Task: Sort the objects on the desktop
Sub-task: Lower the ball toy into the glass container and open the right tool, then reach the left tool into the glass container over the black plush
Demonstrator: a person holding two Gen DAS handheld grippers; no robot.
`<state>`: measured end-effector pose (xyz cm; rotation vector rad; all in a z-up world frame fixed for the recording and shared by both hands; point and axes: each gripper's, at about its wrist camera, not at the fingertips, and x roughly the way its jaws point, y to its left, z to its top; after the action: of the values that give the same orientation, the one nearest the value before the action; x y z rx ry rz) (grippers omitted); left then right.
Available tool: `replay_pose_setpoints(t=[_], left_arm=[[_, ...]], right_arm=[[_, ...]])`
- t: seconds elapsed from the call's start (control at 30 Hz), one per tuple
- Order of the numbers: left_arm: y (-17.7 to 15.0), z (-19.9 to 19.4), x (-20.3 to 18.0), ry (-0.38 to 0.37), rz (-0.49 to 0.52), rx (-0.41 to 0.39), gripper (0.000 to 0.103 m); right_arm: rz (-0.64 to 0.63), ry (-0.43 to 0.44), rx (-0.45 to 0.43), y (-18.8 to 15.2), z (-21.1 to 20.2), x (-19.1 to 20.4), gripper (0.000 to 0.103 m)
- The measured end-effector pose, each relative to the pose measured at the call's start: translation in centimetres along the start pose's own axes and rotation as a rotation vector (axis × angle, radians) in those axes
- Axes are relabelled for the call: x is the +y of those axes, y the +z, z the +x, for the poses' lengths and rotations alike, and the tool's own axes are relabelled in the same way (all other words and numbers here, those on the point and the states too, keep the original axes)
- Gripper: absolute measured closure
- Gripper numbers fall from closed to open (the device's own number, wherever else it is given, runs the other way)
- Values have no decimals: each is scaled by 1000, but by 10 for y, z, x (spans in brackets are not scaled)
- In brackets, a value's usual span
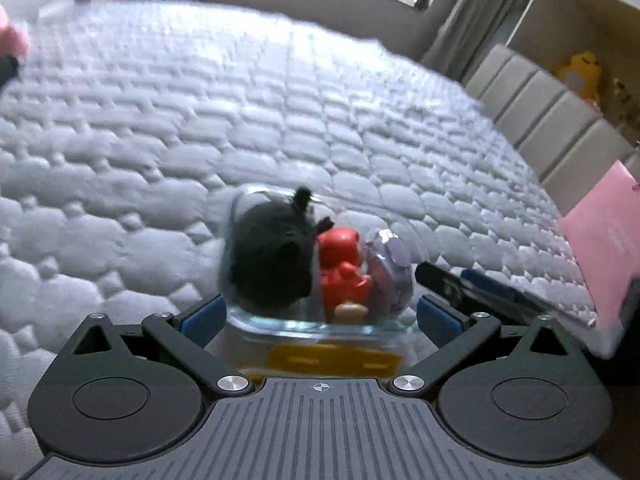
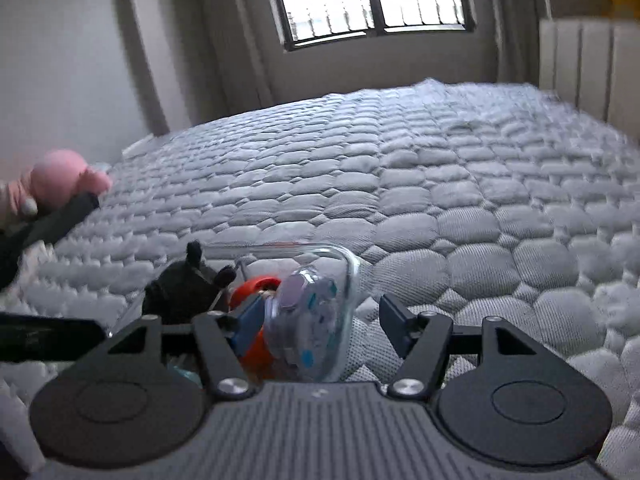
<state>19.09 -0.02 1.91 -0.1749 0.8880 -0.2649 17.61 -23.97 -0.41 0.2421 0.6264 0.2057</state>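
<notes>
A clear glass box [image 1: 276,322] sits on the quilted mattress and holds a black plush toy [image 1: 272,256], a red toy figure [image 1: 340,268] and a clear purple-topped case [image 1: 390,268]. My left gripper [image 1: 318,316] is open, its blue pads on either side of the box's near end. In the right wrist view the glass box [image 2: 348,268] lies low and left with the black plush [image 2: 184,288], red figure [image 2: 256,288] and case [image 2: 304,312]. My right gripper [image 2: 316,320] is open, its left finger over the box and its right finger outside it.
The grey quilted mattress [image 1: 240,120] fills both views. A pink cushion [image 1: 604,240] lies at the right edge by the padded headboard [image 1: 548,120]. A pink plush [image 2: 64,178] sits at the far left. The right gripper's finger [image 1: 460,284] shows beside the box.
</notes>
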Motion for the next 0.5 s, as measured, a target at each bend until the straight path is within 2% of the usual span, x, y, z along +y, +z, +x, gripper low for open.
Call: replay_pose_setpoints(t=[0.1,0.27,0.37,0.5], left_arm=[[16,17,-10,52,31,19,0],[41,44,-28,139,85,50,0],[46,52,-27,130,82,87,0],[51,59,-20,134,58,108,0]], right_arm=[[51,44,20,0,-3,-13,24],[8,104,12,-3,-14,-13,24],[-22,149,2,-4,-21,-11,24],[-70,381,14,-2,-37,-9,22]])
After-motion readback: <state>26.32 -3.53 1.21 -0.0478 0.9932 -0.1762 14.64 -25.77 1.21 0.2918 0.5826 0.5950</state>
